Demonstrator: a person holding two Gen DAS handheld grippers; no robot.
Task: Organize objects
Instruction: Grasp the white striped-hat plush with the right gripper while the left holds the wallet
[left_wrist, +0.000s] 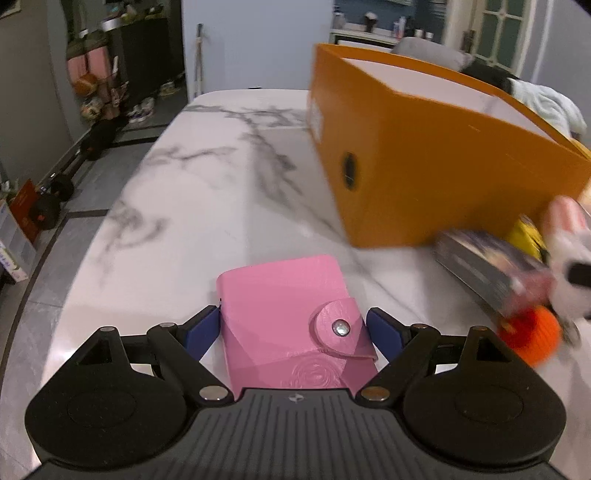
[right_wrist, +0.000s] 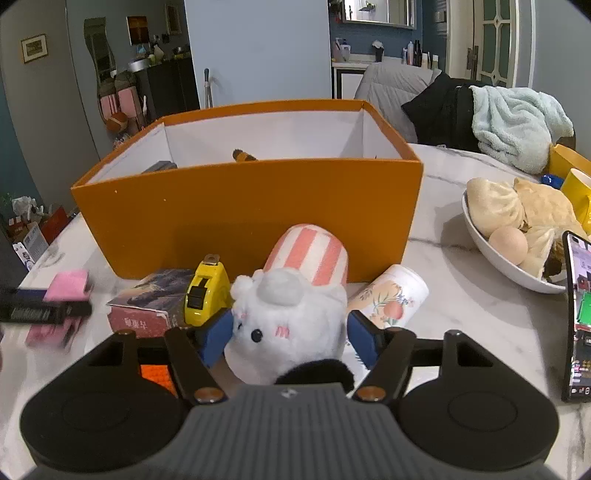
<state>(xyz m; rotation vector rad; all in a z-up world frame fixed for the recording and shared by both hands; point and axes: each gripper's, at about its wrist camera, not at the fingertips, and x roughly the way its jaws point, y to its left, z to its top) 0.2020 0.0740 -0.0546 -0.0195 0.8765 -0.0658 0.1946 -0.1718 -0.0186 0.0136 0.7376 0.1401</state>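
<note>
My left gripper (left_wrist: 293, 328) is shut on a pink snap-button wallet (left_wrist: 288, 314), held just over the marble table (left_wrist: 207, 192). The orange box (left_wrist: 417, 158) stands to its upper right. My right gripper (right_wrist: 290, 332) is shut on a white plush toy with a pink-striped hat (right_wrist: 291, 310), in front of the orange box (right_wrist: 251, 214). The box holds a dark item and a brown one, partly hidden. The wallet (right_wrist: 68, 286) and left gripper (right_wrist: 40, 310) show blurred at the left of the right wrist view.
A book (right_wrist: 147, 299), a yellow tape measure (right_wrist: 207, 291) and a floral tube (right_wrist: 391, 299) lie before the box. An orange item (right_wrist: 155, 373) lies under my right gripper. A bowl of buns (right_wrist: 517, 229) and a phone (right_wrist: 578, 317) are on the right.
</note>
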